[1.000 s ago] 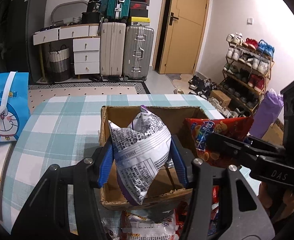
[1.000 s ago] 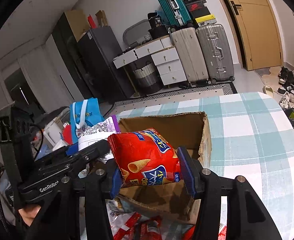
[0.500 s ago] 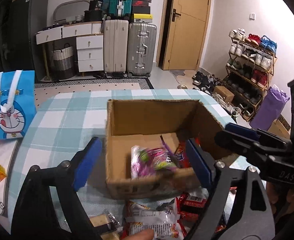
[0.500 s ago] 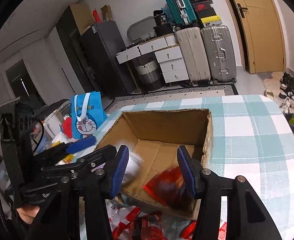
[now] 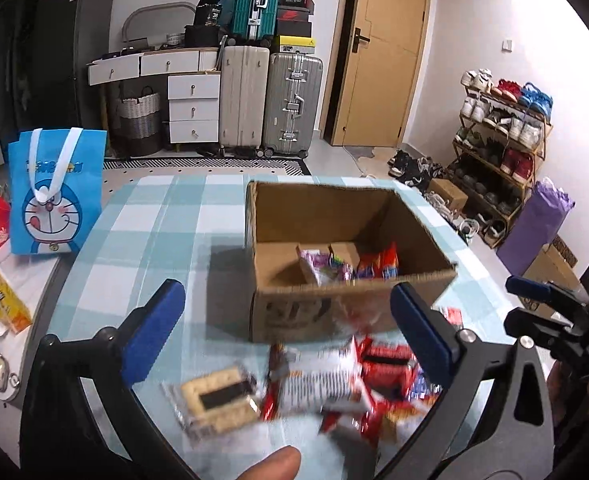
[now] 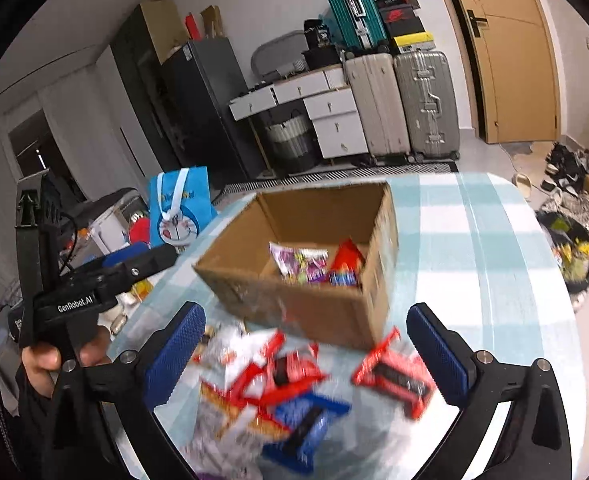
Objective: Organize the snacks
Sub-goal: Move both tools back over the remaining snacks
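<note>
Two wrist-mounted fisheye cameras look forward and downward from close above a checked table point(image 5: 166, 216): the left view from the near edge, the right from further right, both sharing the open cardboard box point(image 5: 334, 308) point(image 6: 314, 308), scattered snack packets point(image 5: 326, 380) point(image 6: 278, 376) and distant suitcases point(image 5: 270, 100) point(image 6: 402, 100)

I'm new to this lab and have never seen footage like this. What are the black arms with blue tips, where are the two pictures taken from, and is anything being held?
No robot here: a person holds a two-finger tool in each hand, with a camera on each looking along its fingers. One picture looks past the left gripper, the other past the right gripper. Both have just opened wide and hold nothing. On the checked tablecloth stands a cardboard box with a purple snack bag and a red snack bag inside. More snack packets lie loose in front of it, blurred. A blue cartoon bag stands at the left edge.
</note>
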